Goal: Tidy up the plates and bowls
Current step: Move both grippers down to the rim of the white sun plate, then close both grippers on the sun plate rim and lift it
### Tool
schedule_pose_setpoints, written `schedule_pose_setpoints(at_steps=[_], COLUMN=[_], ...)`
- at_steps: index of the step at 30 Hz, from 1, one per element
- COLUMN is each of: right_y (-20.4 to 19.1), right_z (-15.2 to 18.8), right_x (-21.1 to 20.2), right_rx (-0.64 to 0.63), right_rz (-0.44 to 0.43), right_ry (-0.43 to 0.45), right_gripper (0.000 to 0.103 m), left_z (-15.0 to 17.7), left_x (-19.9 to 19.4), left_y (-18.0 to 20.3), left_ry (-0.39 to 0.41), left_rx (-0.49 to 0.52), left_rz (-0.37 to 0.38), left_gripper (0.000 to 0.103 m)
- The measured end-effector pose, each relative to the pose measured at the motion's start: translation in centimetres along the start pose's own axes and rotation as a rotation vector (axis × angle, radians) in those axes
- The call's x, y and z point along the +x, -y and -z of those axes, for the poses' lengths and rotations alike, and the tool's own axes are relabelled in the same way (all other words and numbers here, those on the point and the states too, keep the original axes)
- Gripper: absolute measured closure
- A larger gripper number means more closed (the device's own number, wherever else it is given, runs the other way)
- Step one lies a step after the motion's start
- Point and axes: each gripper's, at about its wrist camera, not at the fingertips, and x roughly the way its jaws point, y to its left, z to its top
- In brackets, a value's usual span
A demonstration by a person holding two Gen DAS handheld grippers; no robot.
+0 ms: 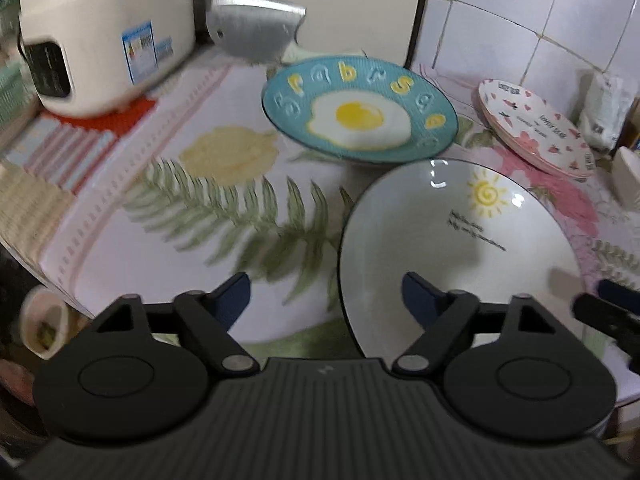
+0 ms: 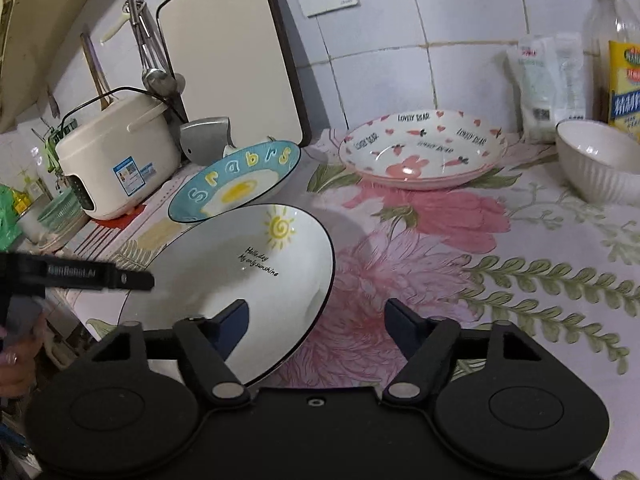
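A kitchen counter under a flowered cloth carries the dishes I am sorting, with a cream rice cooker at its far left end. Nearest me lies the white sun plate, dark-rimmed, close to the counter's front edge; just behind it the blue egg plate sits tilted, its near rim seeming to rest on the sun plate's far rim. The pink rabbit plates are stacked near the tiled wall, and a ribbed white bowl stands well to their right.

My left hand-held gripper straddles the sun plate's left rim, one finger over the cloth and one over the plate's well. My right hand-held gripper straddles the opposite rim the same way. Both are released, jaws apart, pressing on nothing, though whether a finger brushes the glaze I cannot tell.

The risk, as I judge it: if the pads close only on the thin, glossy rim, the plate may slip or tip. Lifting it while the egg plate leans on it could send that plate sliding and clattering. A nudge forward could push the sun plate off the edge.
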Motion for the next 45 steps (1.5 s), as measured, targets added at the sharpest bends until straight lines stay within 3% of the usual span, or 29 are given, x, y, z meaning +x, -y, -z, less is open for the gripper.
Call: schedule_pose_setpoints(at_steps=[4, 5, 8, 9, 10, 17, 24, 34, 45], right_y=[-0.2, -0.3, -0.2, -0.2, -0.1, 0.7, -0.7, 0.8, 5.4], right_z=[0.0, 0.0, 0.2, 0.2, 0.2, 0.3, 0.0, -0.6, -1.0], right_x=[1.0, 1.2, 1.8, 2.0, 2.2, 3.0, 2.9, -0.6, -6.2], right_rx=[0.011, 0.017, 0.027, 0.03, 0.037, 0.101, 0.019, 0.032, 0.063], right_rz=[-0.01, -0.004, 0.006, 0.008, 0.001, -0.049, -0.009, -0.004, 0.05], right_ry=[-0.01, -0.02, -0.041, -0.054, -0.065, -0.076, -0.074, -0.1, -0.056], right_gripper=[0.044, 0.048, 0.069, 0.081, 0.083, 0.081, 0.079, 0.079, 0.078], left_z=[0.5, 0.6, 0.8, 0.8, 0.8, 0.9, 1.0, 0.6, -0.8], left_x=[0.6, 0.8, 1.1, 1.2, 1.4, 1.5, 1.1, -1.0, -2.8], left_y=[-0.4, -0.4, -0.8, -0.9, -0.9, 0.5, 1.4, 4.3, 11.7], left_ry=[-0.031, -0.039, -0.059, -0.071, -0.081, -0.059, -0.047, -0.09, -0.096], left_rx=[-0.029, -0.032, -0.101, -0.126, -0.144, -0.157, -0.131, -0.021, 0.098], left_rz=[0.017, 0.025, 0.095, 0.119, 0.134, 0.084, 0.045, 0.071, 0.139], left_gripper=[0.059, 0.062, 0.076, 0.08, 0.08, 0.079, 0.077, 0.077, 0.077])
